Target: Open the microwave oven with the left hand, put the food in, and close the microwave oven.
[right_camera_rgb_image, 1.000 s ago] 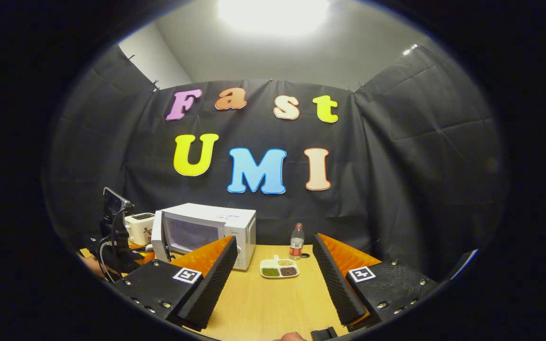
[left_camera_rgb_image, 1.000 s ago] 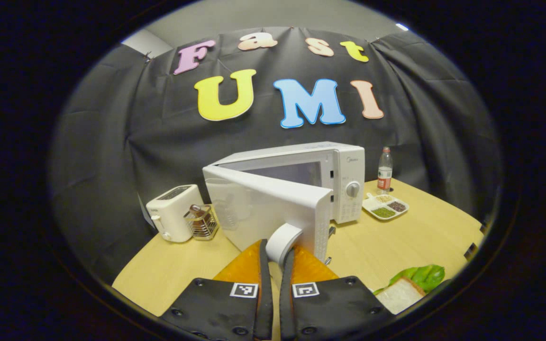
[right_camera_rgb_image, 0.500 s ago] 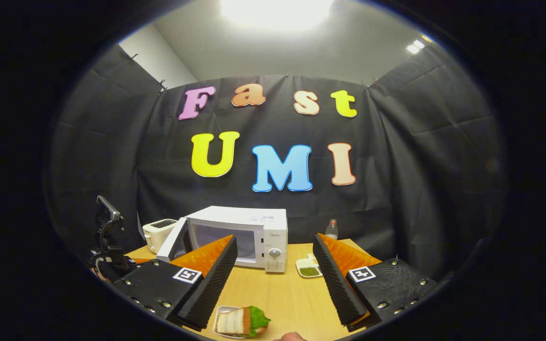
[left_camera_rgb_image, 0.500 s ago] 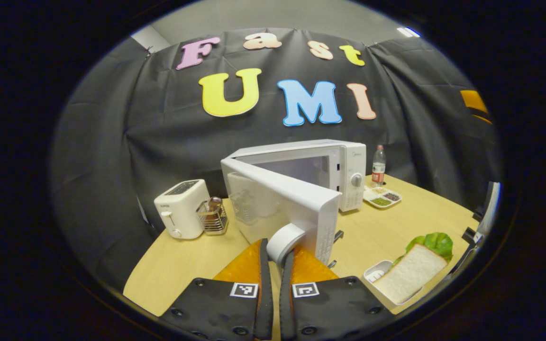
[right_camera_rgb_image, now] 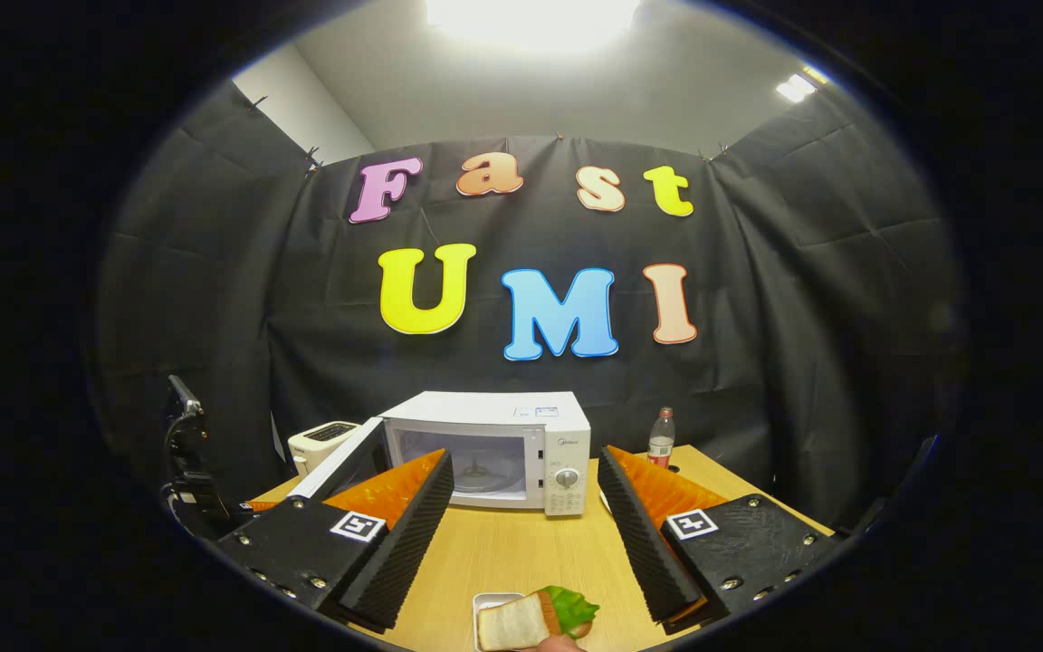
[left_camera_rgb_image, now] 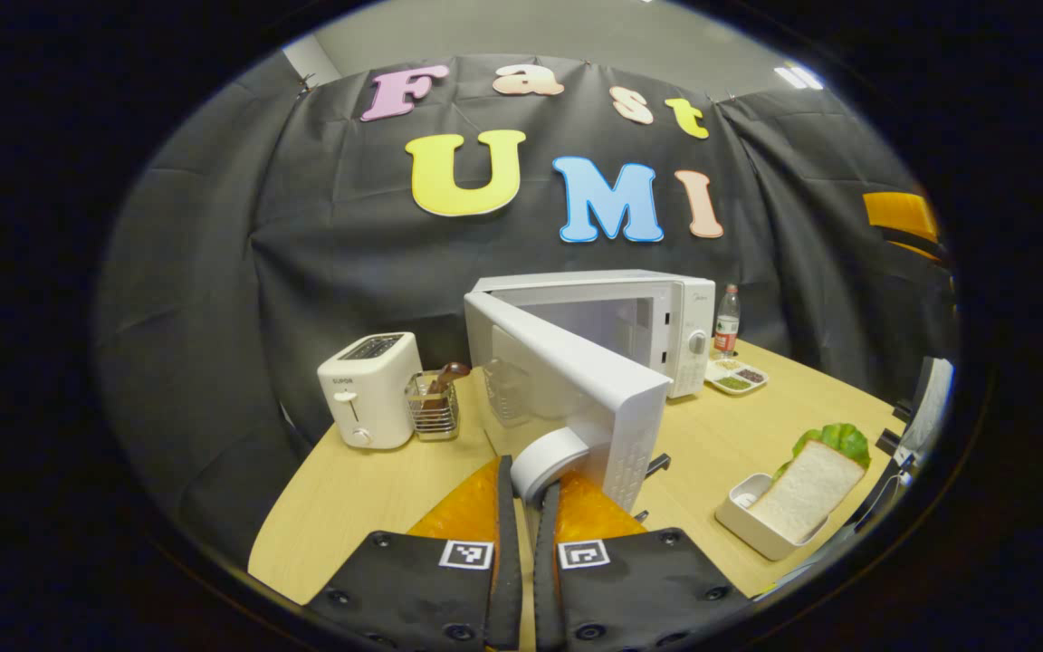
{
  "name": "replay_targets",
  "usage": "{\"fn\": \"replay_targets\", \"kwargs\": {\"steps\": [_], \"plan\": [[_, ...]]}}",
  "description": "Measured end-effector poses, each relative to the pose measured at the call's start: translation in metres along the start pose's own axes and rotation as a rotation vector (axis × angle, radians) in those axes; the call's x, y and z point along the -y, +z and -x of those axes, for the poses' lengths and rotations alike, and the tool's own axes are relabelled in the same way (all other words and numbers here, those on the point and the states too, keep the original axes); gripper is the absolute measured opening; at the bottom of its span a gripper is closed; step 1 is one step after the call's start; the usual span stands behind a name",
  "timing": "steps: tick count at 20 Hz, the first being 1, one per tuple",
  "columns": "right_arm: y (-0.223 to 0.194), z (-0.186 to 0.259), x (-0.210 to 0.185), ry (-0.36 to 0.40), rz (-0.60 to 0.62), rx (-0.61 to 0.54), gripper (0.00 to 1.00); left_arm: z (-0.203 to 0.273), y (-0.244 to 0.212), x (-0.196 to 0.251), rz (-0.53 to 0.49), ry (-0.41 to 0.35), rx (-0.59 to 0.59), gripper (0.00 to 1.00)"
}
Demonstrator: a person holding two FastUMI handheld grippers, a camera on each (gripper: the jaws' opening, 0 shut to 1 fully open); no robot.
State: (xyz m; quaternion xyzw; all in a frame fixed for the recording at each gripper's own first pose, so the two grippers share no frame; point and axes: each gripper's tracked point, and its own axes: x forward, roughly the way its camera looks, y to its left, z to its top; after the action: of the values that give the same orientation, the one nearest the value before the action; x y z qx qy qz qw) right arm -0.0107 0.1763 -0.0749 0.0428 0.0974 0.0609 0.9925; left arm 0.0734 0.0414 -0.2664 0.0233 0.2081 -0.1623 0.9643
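Both fingers of the left gripper (left_camera_rgb_image: 526, 493) pinch the round handle (left_camera_rgb_image: 547, 460) of the microwave door (left_camera_rgb_image: 576, 385), swung well open. Right gripper (right_camera_rgb_image: 521, 507) hangs spread wide over the counter (right_camera_rgb_image: 521, 561), above the sandwich (right_camera_rgb_image: 535, 618) in its tray (right_camera_rgb_image: 488, 602).

A broad ceiling light (right_camera_rgb_image: 531, 14) glares white at the top of the right gripper view, blown out with no detail, and a smaller ceiling lamp (right_camera_rgb_image: 794, 88) shines off to its right. Below them the black cloth wall stays dim and matte. The boxy white microwave oven (right_camera_rgb_image: 508, 445) under the glare is evenly lit and sharp, and the pale wooden table (right_camera_rgb_image: 521, 552) in front of it shows only soft shadows. Around the microwave, straight lines bow outward with the fisheye curve. In the left gripper view the microwave's open white door (left_camera_rgb_image: 576, 380) looks crisp and bright.
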Motion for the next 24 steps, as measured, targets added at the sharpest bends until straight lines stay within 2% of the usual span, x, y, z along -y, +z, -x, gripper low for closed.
{"fn": "replay_targets", "kwargs": {"steps": [1,4,5,9,10,14,15,17,19,20,24], "plan": [[-0.002,-0.002,-0.008,0.009,-0.004,-0.004,0.97,0.001,-0.001,-0.007,0.002,0.004,-0.001,0.15],[-0.003,-0.004,-0.024,0.031,0.007,-0.011,0.97,0.003,-0.005,-0.032,0.032,0.032,-0.004,0.1],[-0.005,-0.006,-0.029,0.039,0.01,-0.014,0.97,0.004,-0.007,-0.038,0.051,0.042,-0.009,0.15],[-0.008,-0.01,-0.035,0.08,0.004,-0.041,0.97,0.01,-0.018,-0.054,0.129,0.082,-0.019,0.14],[-0.008,-0.011,-0.033,0.086,0.009,-0.047,0.97,0.015,-0.02,-0.058,0.14,0.103,-0.018,0.12],[-0.016,-0.018,-0.022,0.121,0.016,-0.098,0.97,0.043,-0.022,-0.079,0.178,0.219,-0.016,0.2],[-0.019,-0.021,-0.02,0.14,0.015,-0.119,0.97,0.051,-0.019,-0.082,0.184,0.238,-0.007,0.27],[-0.033,-0.025,-0.014,0.169,0.013,-0.186,0.97,0.068,-0.005,-0.086,0.193,0.275,0.029,0.67],[-0.047,-0.028,-0.007,0.196,0.0,-0.249,0.97,0.084,0.009,-0.096,0.185,0.334,0.069,0.95],[-0.054,-0.029,-0.004,0.208,-0.005,-0.281,0.97,0.095,0.018,-0.098,0.182,0.361,0.087,0.98],[-0.092,-0.035,0.016,0.228,-0.012,-0.417,0.98,0.127,0.047,-0.092,0.172,0.421,0.15,0.98]]}}
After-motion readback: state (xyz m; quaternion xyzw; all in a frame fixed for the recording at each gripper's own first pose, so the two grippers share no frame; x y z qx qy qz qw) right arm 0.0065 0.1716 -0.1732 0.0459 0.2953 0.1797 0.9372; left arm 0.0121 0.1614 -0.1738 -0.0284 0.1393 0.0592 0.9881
